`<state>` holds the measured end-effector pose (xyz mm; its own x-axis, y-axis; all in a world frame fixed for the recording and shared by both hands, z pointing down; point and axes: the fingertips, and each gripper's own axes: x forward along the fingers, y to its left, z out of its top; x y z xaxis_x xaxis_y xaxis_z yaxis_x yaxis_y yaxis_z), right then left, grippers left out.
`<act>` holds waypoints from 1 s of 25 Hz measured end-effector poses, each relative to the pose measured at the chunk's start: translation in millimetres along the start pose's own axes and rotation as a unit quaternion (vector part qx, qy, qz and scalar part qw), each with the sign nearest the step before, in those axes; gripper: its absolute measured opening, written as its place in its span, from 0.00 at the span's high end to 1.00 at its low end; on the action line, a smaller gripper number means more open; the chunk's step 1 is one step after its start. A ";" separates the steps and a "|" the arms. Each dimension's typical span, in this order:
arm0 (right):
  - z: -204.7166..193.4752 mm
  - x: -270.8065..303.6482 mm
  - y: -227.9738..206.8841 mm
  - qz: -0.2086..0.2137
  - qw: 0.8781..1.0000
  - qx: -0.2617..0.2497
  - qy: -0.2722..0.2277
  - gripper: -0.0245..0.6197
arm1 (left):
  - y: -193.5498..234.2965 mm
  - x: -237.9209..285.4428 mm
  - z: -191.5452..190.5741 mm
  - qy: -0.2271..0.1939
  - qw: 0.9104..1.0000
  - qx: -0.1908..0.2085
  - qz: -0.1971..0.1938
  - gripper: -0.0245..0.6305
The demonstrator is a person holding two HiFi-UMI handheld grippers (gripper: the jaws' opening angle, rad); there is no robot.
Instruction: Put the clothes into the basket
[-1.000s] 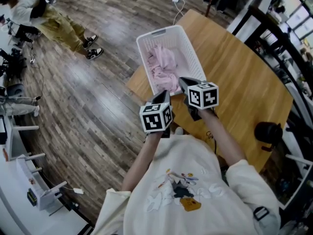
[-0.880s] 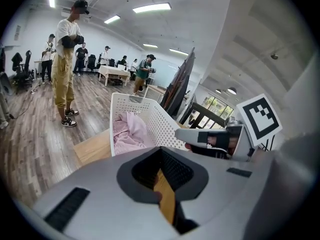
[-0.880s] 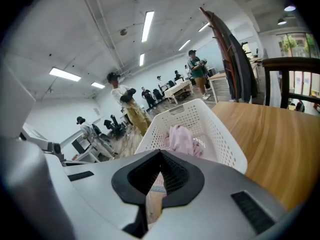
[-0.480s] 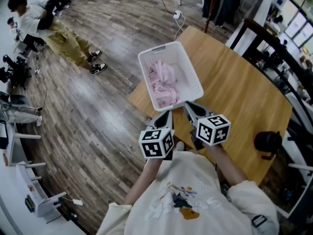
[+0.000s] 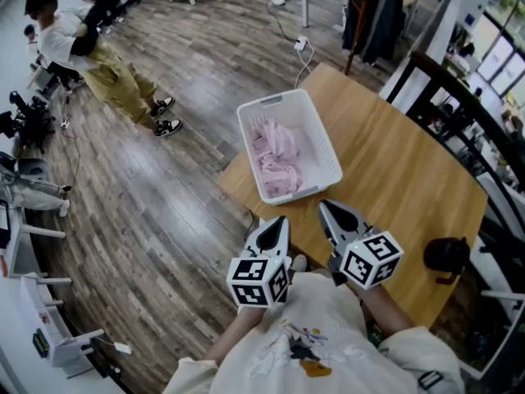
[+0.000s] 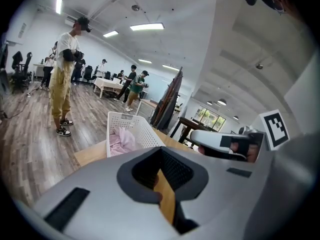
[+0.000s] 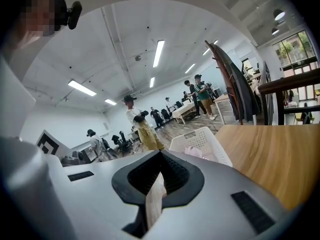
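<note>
A white slatted basket [image 5: 330, 149] stands on the near-left corner of the wooden table [image 5: 402, 179], with pink clothes [image 5: 279, 158] bunched inside. Both grippers hang close to the person's chest, short of the basket and apart from it. The left gripper [image 5: 276, 223] is shut and holds nothing. The right gripper [image 5: 329, 209] is shut and empty too. Past the closed left gripper [image 6: 161, 160] the left gripper view shows the basket [image 6: 142, 133] and the pink cloth [image 6: 120, 140]. The basket [image 7: 207, 143] also shows beyond the shut right gripper [image 7: 159, 176].
A black object [image 5: 447, 257] sits at the table's right edge. A coat rack with dark garments [image 5: 373, 15] stands behind the table, and dark railings [image 5: 459, 97] run to the right. A person in khaki trousers [image 5: 98, 64] stands on the wood floor at left.
Both grippers have drawn back from the basket's near rim toward the person's body. The basket with the pink clothes stays where it was on the table.
</note>
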<state>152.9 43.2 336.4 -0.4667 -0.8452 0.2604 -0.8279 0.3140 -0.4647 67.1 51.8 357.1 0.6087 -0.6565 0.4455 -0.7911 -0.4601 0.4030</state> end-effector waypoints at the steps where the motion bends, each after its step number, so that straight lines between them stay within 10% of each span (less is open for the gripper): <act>1: 0.0 -3.8 0.4 -0.001 1.000 -0.004 -0.001 0.93 | 0.7 -1.6 -2.9 0.004 1.000 -0.001 0.000 0.96; 25: -15.4 -25.0 -1.1 0.007 1.000 0.020 0.000 0.93 | -15.6 1.6 -14.6 0.012 1.000 -0.001 -0.006 0.96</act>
<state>160.7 70.7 343.4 -0.4788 -0.8407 0.2530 -0.8080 0.3092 -0.5016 81.3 66.6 363.2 0.6188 -0.6371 0.4596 -0.7841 -0.4656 0.4104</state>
